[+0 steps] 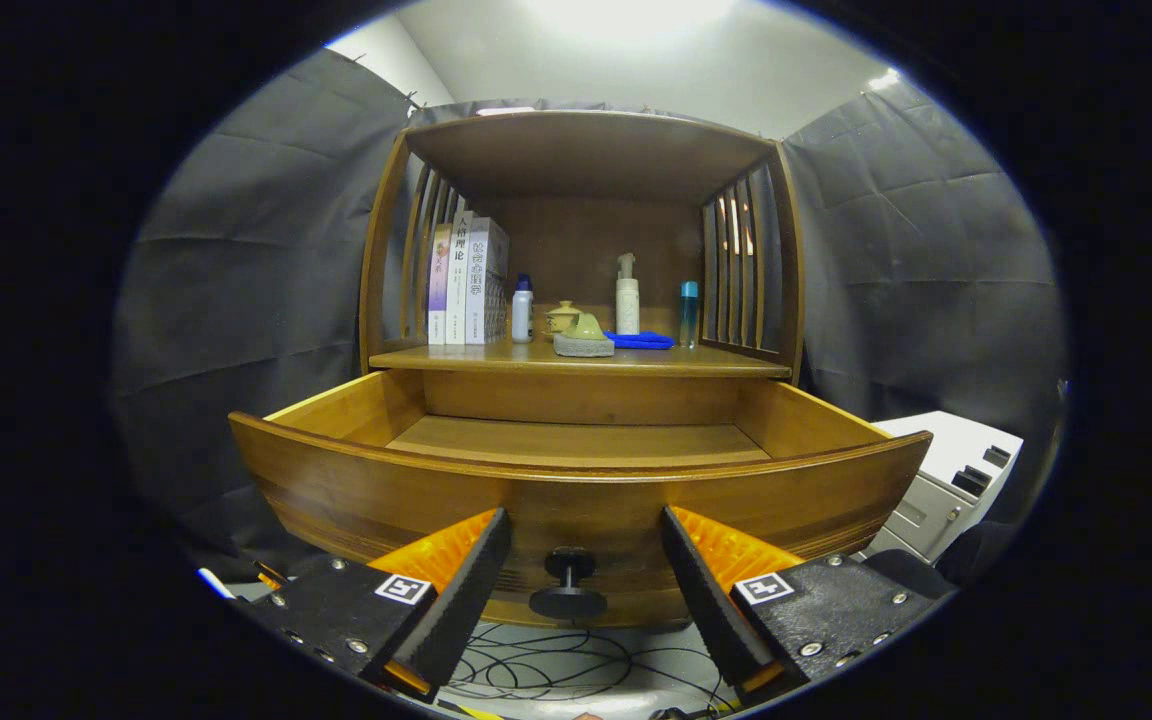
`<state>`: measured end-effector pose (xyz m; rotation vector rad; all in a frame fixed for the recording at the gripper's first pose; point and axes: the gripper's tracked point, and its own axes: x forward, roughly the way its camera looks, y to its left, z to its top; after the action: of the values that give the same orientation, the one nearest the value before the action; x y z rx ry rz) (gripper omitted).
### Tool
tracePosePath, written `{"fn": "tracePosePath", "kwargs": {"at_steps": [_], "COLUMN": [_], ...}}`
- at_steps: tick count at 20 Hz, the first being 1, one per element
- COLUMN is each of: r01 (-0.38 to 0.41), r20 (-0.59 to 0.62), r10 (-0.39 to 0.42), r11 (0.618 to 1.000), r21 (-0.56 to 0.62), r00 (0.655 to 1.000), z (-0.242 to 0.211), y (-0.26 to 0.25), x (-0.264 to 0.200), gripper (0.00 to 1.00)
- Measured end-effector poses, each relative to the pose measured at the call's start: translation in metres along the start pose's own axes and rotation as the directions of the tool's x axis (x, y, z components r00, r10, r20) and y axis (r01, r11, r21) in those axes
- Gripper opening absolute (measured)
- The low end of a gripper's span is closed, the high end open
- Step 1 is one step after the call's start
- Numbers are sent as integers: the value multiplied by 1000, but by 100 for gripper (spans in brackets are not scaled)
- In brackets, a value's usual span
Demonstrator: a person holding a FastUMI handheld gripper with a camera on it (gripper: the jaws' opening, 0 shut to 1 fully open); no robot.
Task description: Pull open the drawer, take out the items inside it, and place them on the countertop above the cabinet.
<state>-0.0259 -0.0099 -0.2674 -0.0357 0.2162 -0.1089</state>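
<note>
Hand-held gripper (586, 580) hanging wide open, fingers flanking the knob (568, 583) without touching it. Drawer (576, 480) standing pulled out; visible floor looking bare. Countertop (496, 356) above already carrying bottles, books, cloth.

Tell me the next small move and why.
Probably lift the hand-held gripper away from the knob and over the drawer front: the drawer stands pulled out, fingers spread apart either side of the knob without touching it, and the visible drawer floor looks bare, so check nearer the front.
</note>
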Motion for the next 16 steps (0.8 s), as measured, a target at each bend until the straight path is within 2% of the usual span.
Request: {"fn": "tracePosePath", "kwargs": {"at_steps": [3,7,16], "r01": [-28,-42,-35], "r20": [1,19,56], "r10": [28,40,31], "r11": [1000,995,996], "r21": [10,86,86], "r00": [1000,999,998], "z": [3,13,33], "y": [-2,-5,-1], "x": [11,38,105], "gripper": [95,95,95]}}
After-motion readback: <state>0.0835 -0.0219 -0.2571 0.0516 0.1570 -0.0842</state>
